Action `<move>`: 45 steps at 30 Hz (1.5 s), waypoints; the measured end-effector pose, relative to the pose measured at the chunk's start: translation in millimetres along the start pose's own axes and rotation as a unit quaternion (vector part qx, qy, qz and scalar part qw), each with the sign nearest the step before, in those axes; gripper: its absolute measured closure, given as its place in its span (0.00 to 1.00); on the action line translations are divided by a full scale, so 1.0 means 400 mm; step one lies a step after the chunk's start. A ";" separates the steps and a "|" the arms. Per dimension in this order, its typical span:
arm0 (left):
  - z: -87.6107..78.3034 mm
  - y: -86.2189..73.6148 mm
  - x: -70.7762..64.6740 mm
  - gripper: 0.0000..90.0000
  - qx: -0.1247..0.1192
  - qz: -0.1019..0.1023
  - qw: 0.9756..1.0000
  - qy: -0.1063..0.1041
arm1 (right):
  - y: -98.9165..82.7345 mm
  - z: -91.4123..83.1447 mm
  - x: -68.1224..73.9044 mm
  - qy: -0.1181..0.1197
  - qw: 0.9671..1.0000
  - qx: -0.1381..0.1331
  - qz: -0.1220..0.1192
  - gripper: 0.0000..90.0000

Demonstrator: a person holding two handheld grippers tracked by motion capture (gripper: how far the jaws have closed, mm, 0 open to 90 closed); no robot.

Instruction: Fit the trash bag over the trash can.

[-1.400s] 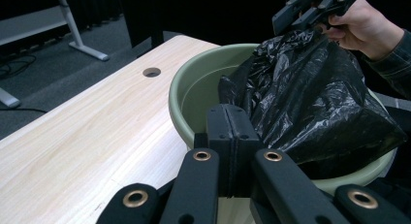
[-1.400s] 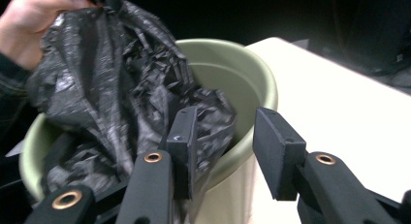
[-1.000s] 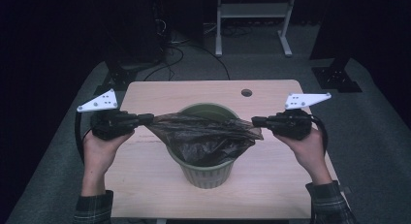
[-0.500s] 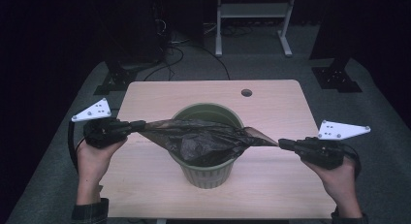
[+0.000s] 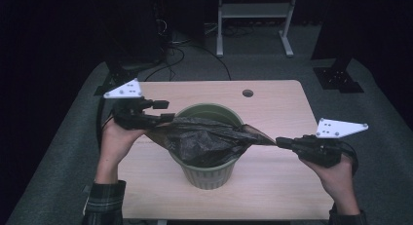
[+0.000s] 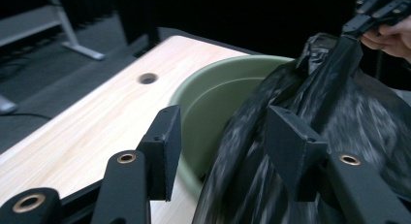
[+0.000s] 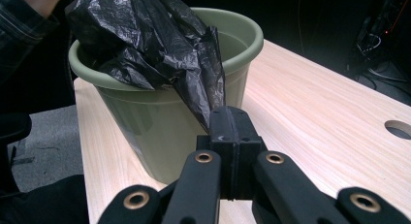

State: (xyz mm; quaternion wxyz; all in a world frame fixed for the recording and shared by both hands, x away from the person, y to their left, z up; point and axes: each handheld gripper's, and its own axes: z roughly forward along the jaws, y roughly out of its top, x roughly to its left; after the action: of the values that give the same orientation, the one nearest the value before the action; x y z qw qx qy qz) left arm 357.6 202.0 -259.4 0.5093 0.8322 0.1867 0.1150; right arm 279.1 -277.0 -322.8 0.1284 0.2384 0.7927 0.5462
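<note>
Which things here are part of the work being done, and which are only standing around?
Part of the work:
- crumpled black plastic bag
- round green plastic bin
- right gripper, shut on the bag's edge
- left gripper, jaws just opened, bag beside them

Only standing around:
- light wooden table with its round hole
- white metal frame behind

Your bin (image 5: 209,169) stands mid-desk (image 5: 272,186), the bag (image 5: 204,140) draped across its mouth; the desk's hole (image 5: 248,93) lies behind it, your hand-held grippers on either side.
</note>
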 end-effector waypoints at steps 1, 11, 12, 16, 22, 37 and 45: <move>0.018 0.006 0.001 0.53 0.005 0.001 1.000 -0.006 | 0.001 0.000 0.000 0.001 1.000 0.000 0.000 1.00; 0.144 0.012 -0.005 0.60 0.064 0.014 0.996 -0.058 | 0.004 -0.012 -0.003 0.002 1.000 -0.013 -0.003 1.00; 0.148 0.008 -0.007 0.65 0.071 0.017 0.995 -0.063 | 0.004 -0.014 -0.003 0.002 1.000 -0.016 -0.004 1.00; 0.146 0.002 -0.010 1.00 0.086 0.024 0.994 -0.064 | 0.012 -0.020 0.000 0.003 1.000 -0.024 -0.007 1.00; 0.058 0.006 0.014 1.00 0.035 0.008 0.999 -0.003 | 0.021 -0.027 0.005 -0.004 1.000 -0.024 -0.014 1.00; -0.023 -0.062 0.064 1.00 0.006 -0.035 0.998 0.043 | -0.019 -0.017 -0.061 -0.038 0.999 -0.007 0.033 0.76; -0.020 -0.060 0.063 1.00 0.004 -0.035 0.999 0.041 | 0.092 0.038 -0.069 -0.006 0.999 -0.034 0.031 0.64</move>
State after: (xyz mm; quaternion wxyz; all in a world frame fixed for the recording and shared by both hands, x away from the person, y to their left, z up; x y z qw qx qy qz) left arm 372.4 229.2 -277.1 0.5013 0.8219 0.2369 0.1304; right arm 318.5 -268.4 -296.0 0.1242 0.2615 0.7649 0.5754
